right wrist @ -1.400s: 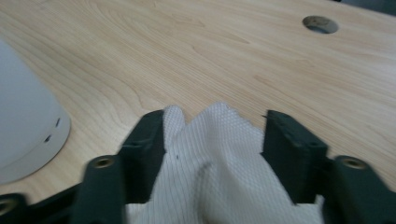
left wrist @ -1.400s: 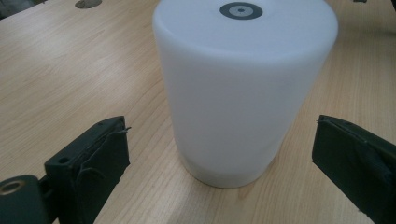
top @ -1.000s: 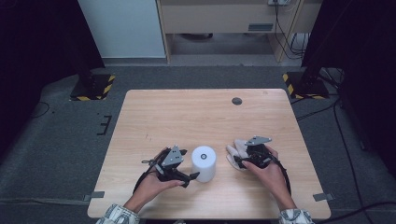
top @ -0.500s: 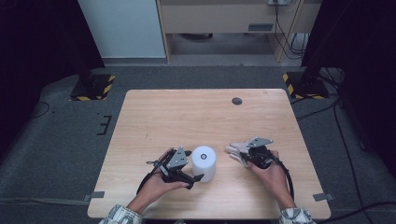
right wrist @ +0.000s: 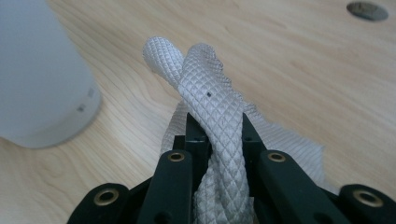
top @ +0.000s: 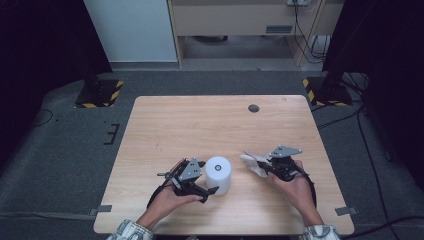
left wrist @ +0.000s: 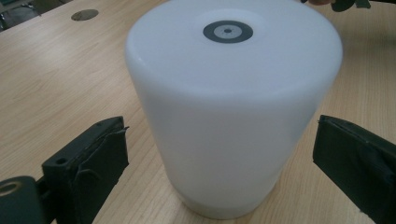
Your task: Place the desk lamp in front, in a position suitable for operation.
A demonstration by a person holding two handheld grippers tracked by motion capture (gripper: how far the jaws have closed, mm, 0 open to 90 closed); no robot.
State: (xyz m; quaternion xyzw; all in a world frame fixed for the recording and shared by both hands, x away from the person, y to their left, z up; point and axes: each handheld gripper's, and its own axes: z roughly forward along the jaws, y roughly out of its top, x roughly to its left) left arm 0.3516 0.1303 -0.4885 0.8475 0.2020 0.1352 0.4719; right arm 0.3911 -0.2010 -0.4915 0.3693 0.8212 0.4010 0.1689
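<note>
White cylinder point(left wrist: 233, 112) between spread left gripper point(left wrist: 224, 163) jaws: close squarely at mid-height, steadying it; right gripper point(right wrist: 215, 140) clamped on cloth point(right wrist: 205, 93), ready for wiping.

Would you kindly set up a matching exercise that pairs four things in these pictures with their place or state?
Things:
1. left gripper
2. right gripper
3. white cylinder
4. round hole

States:
A. shut on the white cloth
B. stands upright between two open jaws
C. open, one jaw on each side of the cylinder
D. lies near the far edge of the table

Pairs: 1-C, 2-A, 3-B, 4-D
</note>
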